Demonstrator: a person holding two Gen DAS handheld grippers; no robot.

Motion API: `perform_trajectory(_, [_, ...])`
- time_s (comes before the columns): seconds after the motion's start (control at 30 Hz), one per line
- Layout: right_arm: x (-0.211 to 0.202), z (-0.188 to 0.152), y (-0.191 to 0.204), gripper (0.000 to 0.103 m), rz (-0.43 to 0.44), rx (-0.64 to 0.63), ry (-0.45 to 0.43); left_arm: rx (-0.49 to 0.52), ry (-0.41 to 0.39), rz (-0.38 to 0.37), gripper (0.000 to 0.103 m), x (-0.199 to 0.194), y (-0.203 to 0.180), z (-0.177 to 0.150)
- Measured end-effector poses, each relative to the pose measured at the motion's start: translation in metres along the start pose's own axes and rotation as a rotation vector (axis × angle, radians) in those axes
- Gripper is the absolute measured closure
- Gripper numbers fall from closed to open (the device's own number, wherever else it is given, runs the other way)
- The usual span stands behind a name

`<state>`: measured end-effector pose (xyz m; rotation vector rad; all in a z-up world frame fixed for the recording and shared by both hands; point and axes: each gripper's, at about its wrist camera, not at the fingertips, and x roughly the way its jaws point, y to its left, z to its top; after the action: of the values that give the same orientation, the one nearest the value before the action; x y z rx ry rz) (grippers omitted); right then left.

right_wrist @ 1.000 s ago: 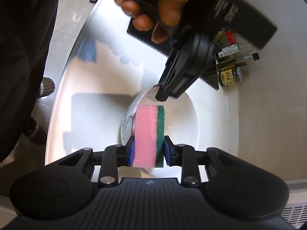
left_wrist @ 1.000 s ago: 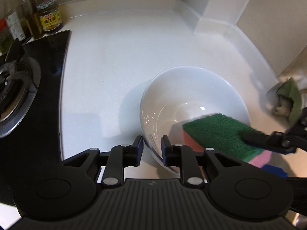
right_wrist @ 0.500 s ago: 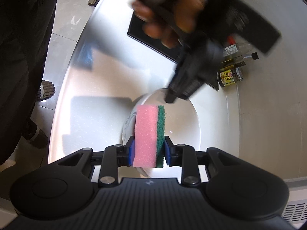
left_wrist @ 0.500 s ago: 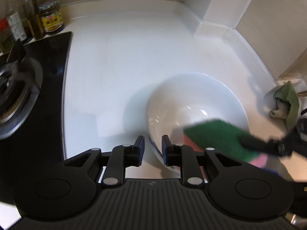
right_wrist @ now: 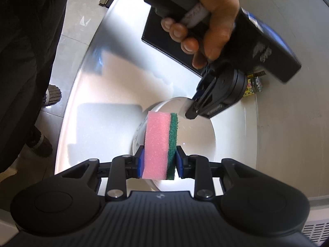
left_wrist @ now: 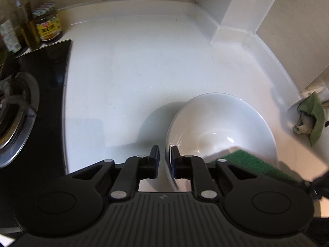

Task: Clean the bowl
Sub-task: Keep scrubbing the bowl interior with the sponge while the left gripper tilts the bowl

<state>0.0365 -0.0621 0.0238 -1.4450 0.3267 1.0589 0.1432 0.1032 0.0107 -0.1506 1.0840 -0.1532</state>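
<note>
- Left hand-held gripper straddles the bowl rim at 6 o'clock, jaws just closing, to steady it.
- Right hand-held gripper clamps the sponge, ready for scrubbing.

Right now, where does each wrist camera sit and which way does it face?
Left wrist: on the left gripper, facing down at counter and bowl; its jaws, just closing slightly, straddle the rim.
Right wrist: on the right gripper, shut on the sponge, facing down into the bowl; a hand shows holding the left gripper.
Shared: bowl, sponge, jar.
</note>
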Motion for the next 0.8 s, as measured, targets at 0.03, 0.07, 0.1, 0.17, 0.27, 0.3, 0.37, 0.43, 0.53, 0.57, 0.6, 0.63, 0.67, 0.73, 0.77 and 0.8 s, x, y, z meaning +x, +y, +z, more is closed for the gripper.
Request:
perform_trajectory(0.03, [0.001, 0.000, 0.001, 0.077, -0.002, 0.001, 0.002, -0.028, -0.014, -0.002, 0.076, -0.007, 0.003, -0.007])
perform_trajectory(0.07, [0.001, 0.000, 0.000, 0.077, -0.004, 0.000, 0.005, -0.049, -0.018, -0.005, 0.076, -0.012, 0.005, -0.014])
perform_trajectory(0.1, [0.000, 0.000, 0.000, 0.077, -0.006, 0.000, 0.006, -0.054, -0.015, -0.003, 0.076, -0.015, 0.004, -0.020])
perform_trajectory(0.17, [-0.002, 0.002, 0.001, 0.077, -0.007, -0.001, 0.007, -0.037, -0.002, 0.007, 0.076, -0.015, 0.000, -0.025])
perform_trajectory(0.27, [-0.003, 0.003, 0.001, 0.077, -0.003, -0.009, 0.001, 0.003, 0.028, 0.020, 0.079, -0.005, -0.006, -0.025])
perform_trajectory(0.3, [-0.003, 0.004, 0.001, 0.077, 0.000, -0.014, -0.002, 0.016, 0.032, 0.022, 0.082, -0.001, -0.008, -0.023])
perform_trajectory(0.37, [-0.004, 0.006, 0.003, 0.077, 0.007, -0.029, -0.006, 0.051, 0.037, 0.036, 0.089, 0.007, -0.011, -0.015])
perform_trajectory(0.43, [-0.004, 0.006, 0.004, 0.077, 0.013, -0.032, -0.011, 0.081, 0.034, 0.029, 0.093, 0.012, -0.012, -0.004])
perform_trajectory(0.53, [-0.009, 0.003, 0.005, 0.077, 0.015, -0.031, -0.010, 0.099, 0.029, 0.003, 0.095, 0.022, -0.012, 0.014])
perform_trajectory(0.57, [-0.010, 0.002, 0.006, 0.077, 0.011, -0.034, -0.004, 0.091, 0.032, -0.001, 0.093, 0.023, -0.012, 0.018])
perform_trajectory(0.6, [-0.009, 0.001, 0.006, 0.077, 0.008, -0.036, 0.001, 0.085, 0.030, 0.006, 0.091, 0.022, -0.013, 0.019])
perform_trajectory(0.63, [-0.009, 0.001, 0.006, 0.077, 0.006, -0.034, 0.003, 0.087, 0.022, 0.015, 0.091, 0.018, -0.014, 0.017])
perform_trajectory(0.67, [-0.009, 0.001, 0.007, 0.077, 0.005, -0.033, 0.005, 0.092, 0.013, 0.024, 0.091, 0.013, -0.015, 0.013])
perform_trajectory(0.73, [-0.009, 0.001, 0.006, 0.077, 0.004, -0.026, 0.006, 0.083, -0.001, 0.031, 0.083, 0.001, -0.013, 0.003])
perform_trajectory(0.77, [-0.008, 0.001, 0.006, 0.077, 0.004, -0.024, 0.005, 0.073, -0.008, 0.031, 0.076, -0.004, -0.012, -0.003])
perform_trajectory(0.8, [-0.008, 0.001, 0.007, 0.077, 0.003, -0.022, 0.004, 0.064, -0.013, 0.030, 0.074, -0.007, -0.010, -0.008])
